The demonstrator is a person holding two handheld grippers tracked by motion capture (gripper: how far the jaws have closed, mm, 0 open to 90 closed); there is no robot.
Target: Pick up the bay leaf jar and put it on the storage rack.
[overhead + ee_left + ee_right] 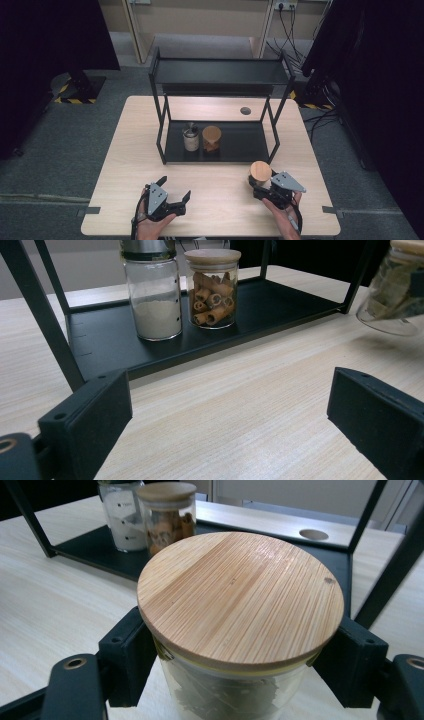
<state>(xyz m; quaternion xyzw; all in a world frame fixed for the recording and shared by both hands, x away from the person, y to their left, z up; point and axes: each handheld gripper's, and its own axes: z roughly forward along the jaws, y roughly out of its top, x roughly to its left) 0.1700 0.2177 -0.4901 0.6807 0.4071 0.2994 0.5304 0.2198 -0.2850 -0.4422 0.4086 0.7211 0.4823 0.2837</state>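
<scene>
Clamping a wooden-lidded jar (240, 630) by its glass sides just before the rack's lower shelf (240, 145), tilted above the table, right gripper (263, 187) seems shelf-bound; left gripper (175, 192) idles, jaws apart, empty.

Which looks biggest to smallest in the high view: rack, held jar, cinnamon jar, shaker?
1. Rack, largest by far.
2. Held jar in the right gripper, though it sits nearer the camera.
3. Cinnamon jar and shaker look alike; not ranked.
</scene>
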